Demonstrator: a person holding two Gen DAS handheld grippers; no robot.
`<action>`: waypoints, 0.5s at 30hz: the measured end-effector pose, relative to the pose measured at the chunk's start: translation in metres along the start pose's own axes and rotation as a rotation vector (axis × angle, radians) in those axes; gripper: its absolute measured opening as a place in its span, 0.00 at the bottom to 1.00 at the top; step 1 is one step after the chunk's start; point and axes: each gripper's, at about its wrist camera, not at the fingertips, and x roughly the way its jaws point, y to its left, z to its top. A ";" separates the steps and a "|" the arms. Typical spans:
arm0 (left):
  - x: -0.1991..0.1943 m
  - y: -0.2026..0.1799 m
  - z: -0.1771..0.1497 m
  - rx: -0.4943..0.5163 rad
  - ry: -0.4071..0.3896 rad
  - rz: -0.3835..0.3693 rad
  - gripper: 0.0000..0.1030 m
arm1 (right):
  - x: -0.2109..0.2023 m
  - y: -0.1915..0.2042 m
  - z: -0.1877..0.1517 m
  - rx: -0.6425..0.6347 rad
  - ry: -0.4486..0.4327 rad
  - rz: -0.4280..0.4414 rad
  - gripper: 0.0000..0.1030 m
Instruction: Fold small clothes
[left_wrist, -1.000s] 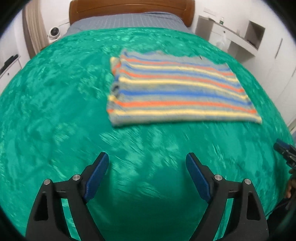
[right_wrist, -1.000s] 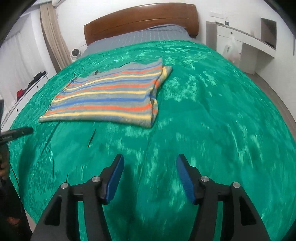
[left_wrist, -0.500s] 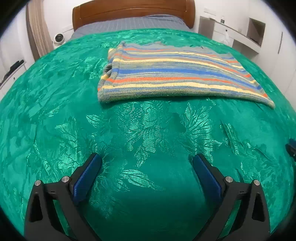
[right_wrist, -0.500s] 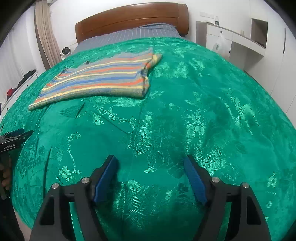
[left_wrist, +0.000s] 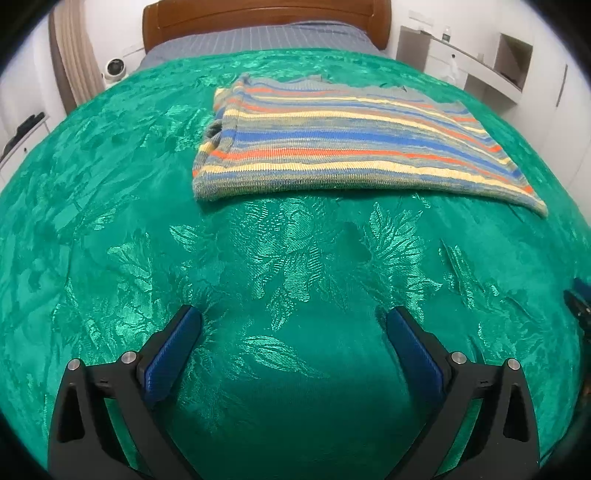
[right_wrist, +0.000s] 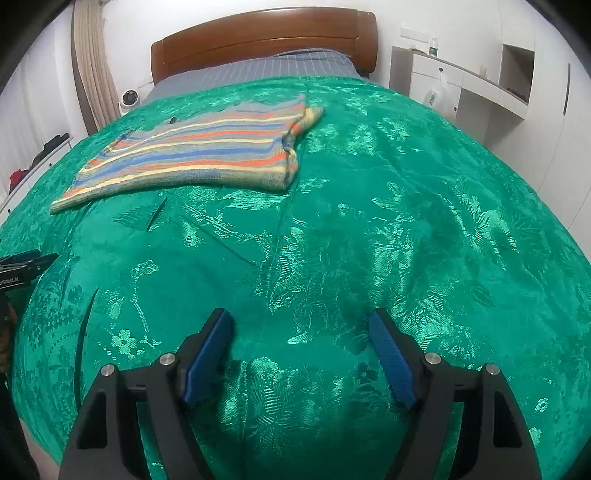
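Observation:
A folded knit sweater (left_wrist: 351, 147) striped in blue, orange, yellow and grey lies flat on the green bedspread (left_wrist: 110, 192), beyond both grippers. My left gripper (left_wrist: 293, 314) hovers low over bare bedspread in front of the sweater's near edge, open wide with nothing between its blue pads. In the right wrist view the sweater (right_wrist: 199, 155) sits up and to the left. My right gripper (right_wrist: 298, 314) is open over bare bedspread (right_wrist: 424, 206), holding nothing. Each gripper's tip shows at the edge of the other's view.
A wooden headboard (right_wrist: 258, 40) and grey striped sheet (right_wrist: 258, 70) lie at the bed's far end. White shelving (right_wrist: 480, 85) stands to the right. A small white fan (right_wrist: 129, 99), a curtain (right_wrist: 88, 66) and a low white cabinet (right_wrist: 40, 158) are on the left.
Both grippers have opened wider and sunk closer to the bedspread. The sweater has not moved on the bed. Earlier motion blur is gone.

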 end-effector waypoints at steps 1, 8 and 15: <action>0.000 0.000 0.000 0.000 0.000 0.000 0.99 | 0.000 0.000 0.000 0.000 0.001 -0.001 0.75; 0.000 -0.001 0.002 0.001 0.028 -0.005 0.99 | 0.000 0.001 0.000 0.001 0.004 -0.002 0.75; -0.005 -0.001 0.002 0.000 0.032 0.006 0.99 | 0.000 0.001 0.000 0.001 0.004 -0.003 0.75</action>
